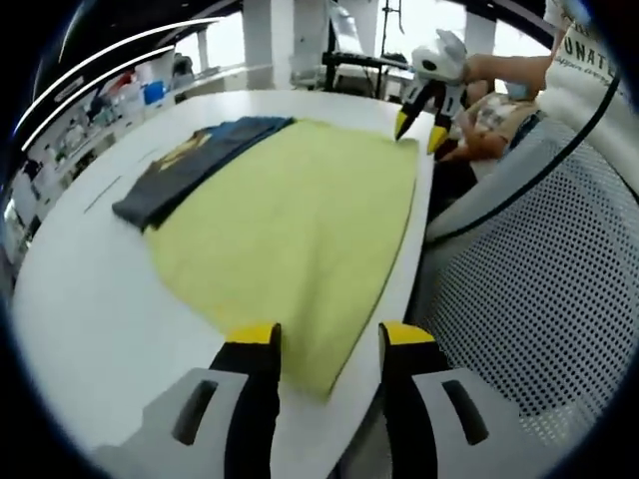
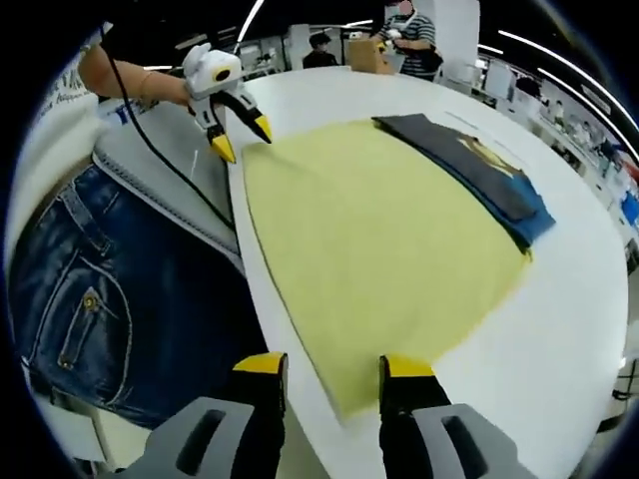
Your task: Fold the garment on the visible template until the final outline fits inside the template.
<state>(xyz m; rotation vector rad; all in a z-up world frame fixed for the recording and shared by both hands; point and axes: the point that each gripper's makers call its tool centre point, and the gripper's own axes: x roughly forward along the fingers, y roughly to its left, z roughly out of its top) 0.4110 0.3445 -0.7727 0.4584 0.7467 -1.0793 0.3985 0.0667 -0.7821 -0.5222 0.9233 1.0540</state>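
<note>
A large yellow cloth point(image 1: 300, 220) point(image 2: 379, 239) lies flat on the white table point(image 1: 90, 309) point(image 2: 569, 359). A folded dark blue garment with a print point(image 1: 195, 160) point(image 2: 479, 165) lies along the cloth's far side, partly on it. My left gripper point(image 1: 329, 339) is open, its yellow-tipped jaws straddling one near corner of the cloth; it appears as well in the right gripper view point(image 2: 243, 138). My right gripper point(image 2: 334, 367) is open over the opposite near corner and appears in the left gripper view point(image 1: 419, 130). Neither holds anything.
The person stands at the table's edge, in jeans point(image 2: 110, 299) and a white shirt point(image 1: 589, 60). A grey mesh surface point(image 1: 539, 279) lies beside the table. A black cable point(image 2: 160, 150) trails from the left gripper. Shelves and other people point(image 2: 409, 35) are far behind.
</note>
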